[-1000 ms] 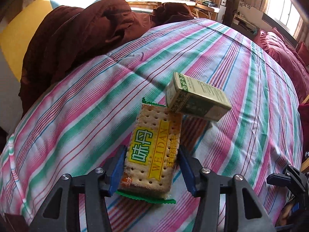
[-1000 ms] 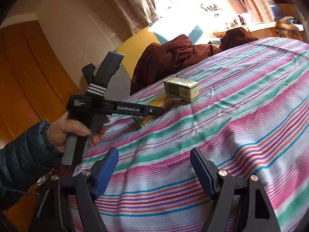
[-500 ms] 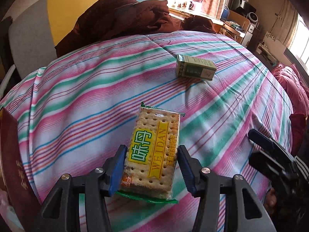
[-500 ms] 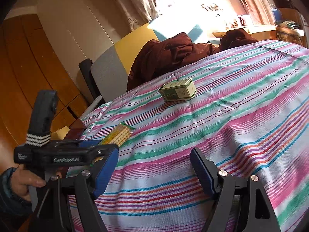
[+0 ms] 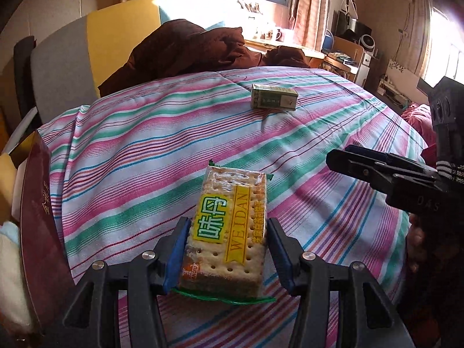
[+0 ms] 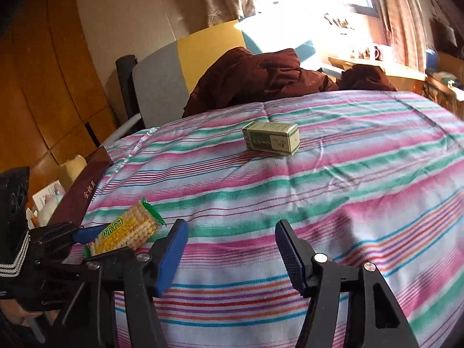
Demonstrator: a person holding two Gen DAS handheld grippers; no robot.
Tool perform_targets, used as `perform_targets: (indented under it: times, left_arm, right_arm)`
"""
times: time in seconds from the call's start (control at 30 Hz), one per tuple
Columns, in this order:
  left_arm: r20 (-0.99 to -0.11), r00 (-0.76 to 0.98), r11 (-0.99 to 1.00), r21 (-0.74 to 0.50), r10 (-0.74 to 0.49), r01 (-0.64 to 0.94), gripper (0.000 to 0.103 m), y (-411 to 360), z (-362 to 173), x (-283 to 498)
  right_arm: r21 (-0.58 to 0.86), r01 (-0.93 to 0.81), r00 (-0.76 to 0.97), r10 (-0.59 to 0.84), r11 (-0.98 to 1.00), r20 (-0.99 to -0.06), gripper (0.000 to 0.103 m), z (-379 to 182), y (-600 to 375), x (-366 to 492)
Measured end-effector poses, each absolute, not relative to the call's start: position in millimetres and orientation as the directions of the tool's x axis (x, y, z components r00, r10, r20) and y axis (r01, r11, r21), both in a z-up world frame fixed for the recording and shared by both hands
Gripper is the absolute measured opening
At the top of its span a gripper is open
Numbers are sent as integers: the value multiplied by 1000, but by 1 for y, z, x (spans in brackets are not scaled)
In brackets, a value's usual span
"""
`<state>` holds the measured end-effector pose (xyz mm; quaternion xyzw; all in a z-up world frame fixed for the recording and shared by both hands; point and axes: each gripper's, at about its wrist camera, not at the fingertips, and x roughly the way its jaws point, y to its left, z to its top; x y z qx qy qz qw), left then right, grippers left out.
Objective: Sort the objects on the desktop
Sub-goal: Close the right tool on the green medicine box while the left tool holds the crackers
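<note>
My left gripper (image 5: 227, 249) is shut on a cracker packet (image 5: 229, 229) with a yellow label and green wrapper ends, held just above the striped cloth (image 5: 130, 156). The same cracker packet (image 6: 124, 230) shows at the lower left of the right wrist view, in the left gripper (image 6: 87, 233). A small green box (image 5: 274, 97) lies on the cloth further back; the green box (image 6: 272, 137) is ahead of my right gripper (image 6: 232, 256), which stands open and empty above the cloth. The right gripper (image 5: 377, 171) enters the left wrist view from the right.
A dark red book (image 5: 40, 226) stands at the cloth's left edge, with pale items beside it. A crumpled brown garment (image 5: 188, 52) lies at the back against a grey and yellow chair (image 6: 162, 87). A desk with mugs (image 5: 275, 34) sits under the window.
My left gripper has drawn back toward the near left edge with the cracker packet, away from the green box. The right gripper stayed open and turned slightly toward the box.
</note>
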<state>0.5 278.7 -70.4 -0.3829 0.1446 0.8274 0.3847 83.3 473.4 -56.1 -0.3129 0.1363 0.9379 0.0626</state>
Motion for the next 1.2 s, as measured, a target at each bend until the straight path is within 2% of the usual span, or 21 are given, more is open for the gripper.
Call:
perform_targets:
  times: [0.43,0.67,0.7,0.8,0.93,1.13,1.2]
  left_arm:
    - [-706,-389,-658,-144,592,-739,54,270,-74,-6]
    - [-702,-382,-649,-151,602,-745,59,271,-75,-5]
    - [-702,-384,-649,-147,600,-746,59,271,-75,-4]
    - [-704,-384,-645,-139,598,-751,62,273,-76,-3]
    - [-707,-385,-641,-125,593,-758,65,275,-76,-1]
    - [-707,-385,-640,-124,593,-758,65,274,-76,-1]
    - [-707,-386,-640,-123,593,-758,65,274,-76,-1]
  right_arm:
    - [-138,-63,-687,143,-988,-712,63,-33,515,-28]
    - [-152,34,-601,101,-988,-793,66,-50,527,-66]
    - [-156,39,-598,102,-987,-795,64,-52,526,-67]
    - [-168,57,-587,103,-984,-803,49,-57,524,-70]
    - [-179,74,-574,105,-981,-812,43,-64,518,-68]
    - [-119,35,-594,75,-992,-801,53,-58,523,-70]
    - [-105,25,-602,68,-994,-796,53,-55,524,-73]
